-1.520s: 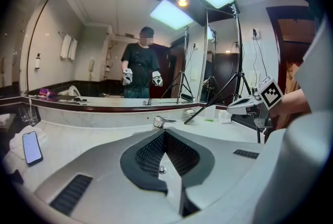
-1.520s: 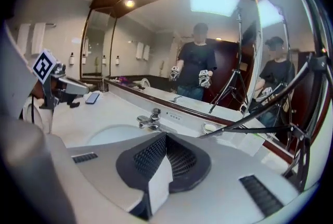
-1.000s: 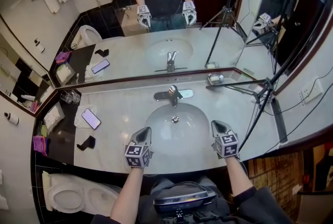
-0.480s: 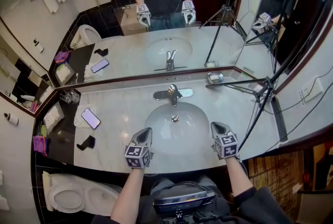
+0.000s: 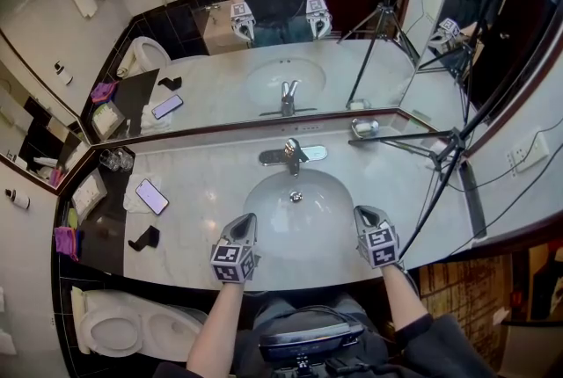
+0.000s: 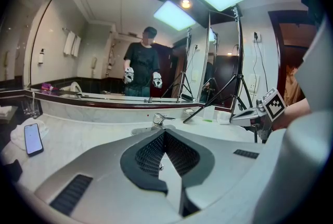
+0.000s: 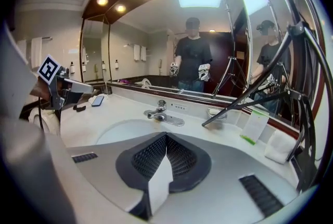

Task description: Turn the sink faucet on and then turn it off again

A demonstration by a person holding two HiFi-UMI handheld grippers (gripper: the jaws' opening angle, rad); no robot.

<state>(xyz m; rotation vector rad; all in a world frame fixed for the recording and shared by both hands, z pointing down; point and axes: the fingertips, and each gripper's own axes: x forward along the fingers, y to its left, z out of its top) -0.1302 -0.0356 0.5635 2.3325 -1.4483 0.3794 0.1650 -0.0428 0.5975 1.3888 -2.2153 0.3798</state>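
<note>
L gripper (image 5: pixel 245 221): jaws pressed together tip to tip, nothing between em. I've got it hovering over the near edge of the counter (image 5: pixel 198 218), just left of the sink (image 5: pixel 264 214).
R gripper (image 5: pixel 364 213): same deal, jaws closed and empty. It sits over the sink's near-right rim.
Faucet (image 5: pixel 291 155): behind the bowl, abt centred, on a chrome plate right by the mirror (image 5: pixel 220 99). It's well apart from both grippers and neither touches it.
Water: can't tell from my views if any is running.
Sink: white oval bowl sunk in the pale marble top, drain in the middle.
Phone (image 5: pixel 151 197): lies flat on a white cloth at the counter's left, well away from the L gripper.
Black bit (image 5: pixel 145 238): small dark thing near the left front edge, idk what it is.
Tripod (image 5: pixel 444 158): black legs spread across the counter's right side.
Soap dish (image 5: pixel 364 128): right of the faucet, by the mirror.
Reflection: shows a person facing the sink w/ both grippers out front.
</note>
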